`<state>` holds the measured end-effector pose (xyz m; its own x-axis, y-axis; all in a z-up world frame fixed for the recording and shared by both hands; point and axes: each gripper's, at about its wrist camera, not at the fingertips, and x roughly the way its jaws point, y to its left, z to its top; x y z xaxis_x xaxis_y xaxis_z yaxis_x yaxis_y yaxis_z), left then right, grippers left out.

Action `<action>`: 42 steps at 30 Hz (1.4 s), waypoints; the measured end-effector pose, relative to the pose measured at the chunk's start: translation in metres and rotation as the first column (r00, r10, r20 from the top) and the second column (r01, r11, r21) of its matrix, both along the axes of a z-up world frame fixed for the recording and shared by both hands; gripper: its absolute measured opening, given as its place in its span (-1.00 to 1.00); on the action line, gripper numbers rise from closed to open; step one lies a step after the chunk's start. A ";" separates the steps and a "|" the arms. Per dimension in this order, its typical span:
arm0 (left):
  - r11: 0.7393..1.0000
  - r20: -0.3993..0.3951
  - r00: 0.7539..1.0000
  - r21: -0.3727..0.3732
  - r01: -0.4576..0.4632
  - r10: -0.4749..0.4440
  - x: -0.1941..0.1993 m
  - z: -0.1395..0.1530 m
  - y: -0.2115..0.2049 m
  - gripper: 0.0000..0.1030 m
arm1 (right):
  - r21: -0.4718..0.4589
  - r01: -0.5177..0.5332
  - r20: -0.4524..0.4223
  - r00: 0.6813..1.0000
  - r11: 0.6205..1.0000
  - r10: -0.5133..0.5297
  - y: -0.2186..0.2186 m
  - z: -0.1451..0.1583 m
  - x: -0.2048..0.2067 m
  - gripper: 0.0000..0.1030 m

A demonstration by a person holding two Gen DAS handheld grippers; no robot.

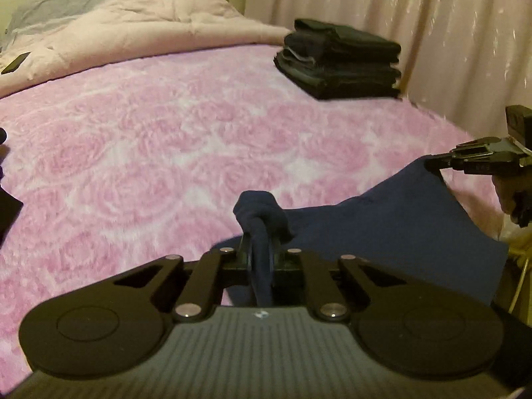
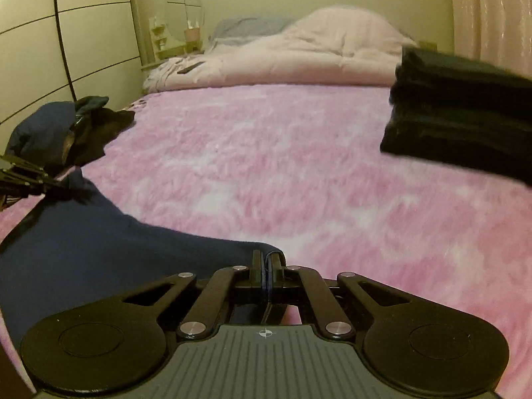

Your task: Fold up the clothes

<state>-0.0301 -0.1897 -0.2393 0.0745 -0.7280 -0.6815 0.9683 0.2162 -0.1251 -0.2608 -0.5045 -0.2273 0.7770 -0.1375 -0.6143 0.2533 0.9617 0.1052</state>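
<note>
- Left claw [image 1: 261, 236] — pressed together on a bunched corner of the navy garment [image 1: 399, 219]; a knot of the cloth bulges above the fingertips, and a strip of it runs down between the fingers.
- Right claw [image 2: 267, 262] — pinched on another edge of the same navy garment [image 2: 83, 249]; only a thin fold of cloth shows between the fingers.
- Navy garment — held up at two points and stretched between the claws, low over the near part of the bed; the lower portion hangs out of sight below both views.
- Bed cover [image 1: 149, 139] — pink, plush, with a swirled rose pattern; bare across the middle.
- Stack of folded dark clothes [image 1: 339, 58] — four or so layers, set on the far right part of the bed, beside the curtain [image 1: 415, 16].
- Heap of unfolded dark clothes [image 2: 66, 129] — at the left edge of the bed, seen from the right wrist.
- Pale pink duvet [image 1: 159, 10] — heaped at the head of the bed, a grey-blue pillow [image 2: 246, 28] behind it.
- Small dark flat object [image 1: 16, 62] — lying on the duvet; kind unclear.
</note>
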 end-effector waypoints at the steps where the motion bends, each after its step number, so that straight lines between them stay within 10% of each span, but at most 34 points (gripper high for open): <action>1: 1.000 -0.004 1.000 0.031 0.001 -0.001 0.002 -0.008 -0.005 -0.88 | -0.017 -0.008 -0.013 1.000 1.000 0.008 0.000 -0.002 0.006 -1.00; 4: 0.996 -0.034 0.999 0.093 -0.011 0.015 0.011 -0.026 -0.015 -0.87 | -0.029 -0.016 -0.067 0.998 0.999 0.014 -0.004 -0.015 0.020 -1.00; 9: 0.999 -0.021 0.999 -0.018 -0.032 0.031 0.013 -0.006 -0.009 -0.88 | -0.037 -0.002 -0.016 1.000 0.999 0.001 -0.009 -0.007 0.016 -1.00; 16: 0.993 -0.062 0.995 0.089 -0.076 0.082 0.021 -0.038 -0.018 -0.84 | -0.019 -0.038 -0.131 0.991 0.999 0.035 -0.014 -0.042 0.032 -1.00; 23: 0.983 0.065 0.991 0.134 -0.126 0.118 0.010 -0.021 -0.013 -0.40 | -0.120 -0.033 -0.149 0.989 0.992 0.015 0.006 -0.021 0.018 -1.00; 30: 0.985 0.137 0.979 0.058 -0.163 0.154 -0.020 0.020 0.045 -0.46 | -0.176 -0.020 -0.105 0.994 0.984 0.002 0.048 0.016 -0.032 -0.98; 31: 0.988 0.139 0.980 0.041 -0.149 0.142 -0.029 0.026 0.055 -0.46 | -0.165 -0.019 -0.088 0.996 0.986 0.005 0.057 0.021 -0.039 -0.88; 33: 0.995 0.140 0.985 0.005 -0.102 0.100 -0.050 0.037 0.072 -0.46 | -0.134 -0.021 -0.036 0.999 0.991 0.016 0.077 0.029 -0.054 0.04; 39: 0.999 0.116 0.992 0.022 0.049 -0.051 -0.110 0.025 0.085 -0.46 | 0.056 -0.123 0.082 0.990 0.991 0.118 0.142 0.022 -0.053 0.07; 42: 0.996 0.146 0.988 0.078 0.046 -0.057 -0.120 -0.001 0.076 -0.46 | 0.025 -0.192 0.006 0.981 0.981 0.192 0.169 -0.009 -0.030 0.06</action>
